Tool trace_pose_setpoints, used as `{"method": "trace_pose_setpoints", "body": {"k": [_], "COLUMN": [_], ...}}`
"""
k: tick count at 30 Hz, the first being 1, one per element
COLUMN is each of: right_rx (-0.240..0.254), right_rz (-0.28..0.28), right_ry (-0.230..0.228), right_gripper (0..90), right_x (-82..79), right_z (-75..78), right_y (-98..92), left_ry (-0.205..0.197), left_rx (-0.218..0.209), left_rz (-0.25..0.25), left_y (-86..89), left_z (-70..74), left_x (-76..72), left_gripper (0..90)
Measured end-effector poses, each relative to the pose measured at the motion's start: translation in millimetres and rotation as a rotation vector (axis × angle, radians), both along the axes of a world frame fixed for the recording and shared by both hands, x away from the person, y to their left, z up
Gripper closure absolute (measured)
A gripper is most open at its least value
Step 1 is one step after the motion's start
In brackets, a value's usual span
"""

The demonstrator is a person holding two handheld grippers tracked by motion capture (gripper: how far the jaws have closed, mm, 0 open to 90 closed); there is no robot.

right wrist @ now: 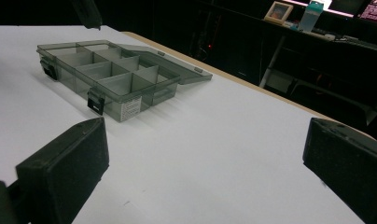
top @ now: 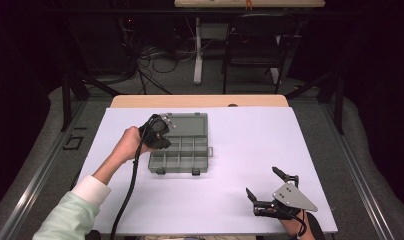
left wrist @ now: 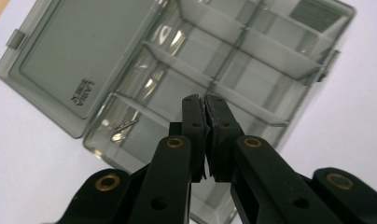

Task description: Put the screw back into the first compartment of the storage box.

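Translucent grey compartment box [top: 182, 145] lying open left of centre on the white surface [top: 240, 200], lid [top: 187, 121] folded flat back toward the far edge, dark latches [right wrist: 96, 101] facing the person's side. Probably light, stiff plastic: thin walls and dividers, likely slick under rubber pads and prone to sliding on the smooth surface if pushed rather than pinned. Best taken by an outer wall or the lid's free edge; hinge and latches look the weakest parts.

Left gripper [left wrist: 205, 109] poised just above the box's left side, jaws pressed together with nothing visible between them. Right gripper [top: 264, 182] well apart near the surface's near right corner, jaws spread wide, holding nothing.

Left gripper view alone revealing the contents: a small metal pin-like piece [left wrist: 126, 126] in a compartment beside the lid, plus raised lettering on the lid's inner face. Right gripper view alone giving the low side-on look, showing wall height, the label on the front wall and the lid resting on the surface. High view alone placing both grippers and the box relative to each other.
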State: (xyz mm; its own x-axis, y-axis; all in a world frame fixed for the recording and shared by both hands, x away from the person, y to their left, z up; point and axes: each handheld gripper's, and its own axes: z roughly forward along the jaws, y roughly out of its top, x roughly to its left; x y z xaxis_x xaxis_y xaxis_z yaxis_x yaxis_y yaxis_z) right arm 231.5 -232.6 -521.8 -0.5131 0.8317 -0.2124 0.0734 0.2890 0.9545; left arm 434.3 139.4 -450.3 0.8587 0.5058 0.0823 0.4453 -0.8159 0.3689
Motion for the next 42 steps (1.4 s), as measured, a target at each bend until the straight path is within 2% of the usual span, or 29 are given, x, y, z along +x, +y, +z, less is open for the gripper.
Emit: {"method": "trace_pose_setpoints", "body": {"k": [9,10,17,18,20,21,23,26,29,33,35,42], "right_rx": [-0.008,-0.004,-0.012,-0.011,-0.010,-0.012,-0.011,-0.010,-0.012,-0.013,-0.009,-0.012], "right_rz": [-0.002,-0.001,0.001,0.001,0.005,0.004,0.006,0.006,0.007,0.005,0.004,0.003], "right_ry": [0.009,0.005,0.008,0.008,0.009,0.010,0.011,0.007,0.013,0.015,0.010,0.012], "right_gripper": [0.0,0.0,0.0,0.0,0.0,0.0,0.0,0.0,0.0,0.0,0.0,0.0], "right_x": [0.5,0.9,0.7,0.7,1.3,1.4,0.4,1.0,1.1,0.1,0.8,0.7], "right_z": [-0.1,-0.4,-0.3,-0.3,-0.6,-0.7,-0.5,-0.7,-0.8,-0.4,-0.8,-0.8], "right_y": [0.3,0.6,0.8,0.8,0.9,0.9,0.2,0.4,0.9,0.0,0.6,0.9], "left_ry": [0.012,0.006,0.036,0.045,0.056,0.053,0.049,0.041,-0.007,-0.060,-0.096,-0.175], "left_rx": [0.010,0.009,-0.012,-0.025,-0.044,-0.040,-0.062,-0.097,-0.136,-0.203,-0.224,-0.288], "left_rz": [0.071,0.076,0.135,0.141,0.152,0.149,0.155,0.144,0.131,0.125,0.125,0.131], "left_y": [12.8,14.3,22.7,23.6,24.6,25.0,26.2,27.8,27.5,28.8,31.6,45.1], "left_z": [-9.9,-11.1,-21.1,-23.1,-25.8,-26.4,-26.1,-23.5,-18.9,-14.4,-12.2,-8.8], "left_x": [17.3,18.7,30.0,31.4,32.5,32.5,31.9,28.5,17.2,-1.9,-10.9,-40.2], "left_gripper": [87.4,87.4,86.5,81.3,64.9,58.0,43.8,30.5,19.6,11.5,8.8,1.2]}}
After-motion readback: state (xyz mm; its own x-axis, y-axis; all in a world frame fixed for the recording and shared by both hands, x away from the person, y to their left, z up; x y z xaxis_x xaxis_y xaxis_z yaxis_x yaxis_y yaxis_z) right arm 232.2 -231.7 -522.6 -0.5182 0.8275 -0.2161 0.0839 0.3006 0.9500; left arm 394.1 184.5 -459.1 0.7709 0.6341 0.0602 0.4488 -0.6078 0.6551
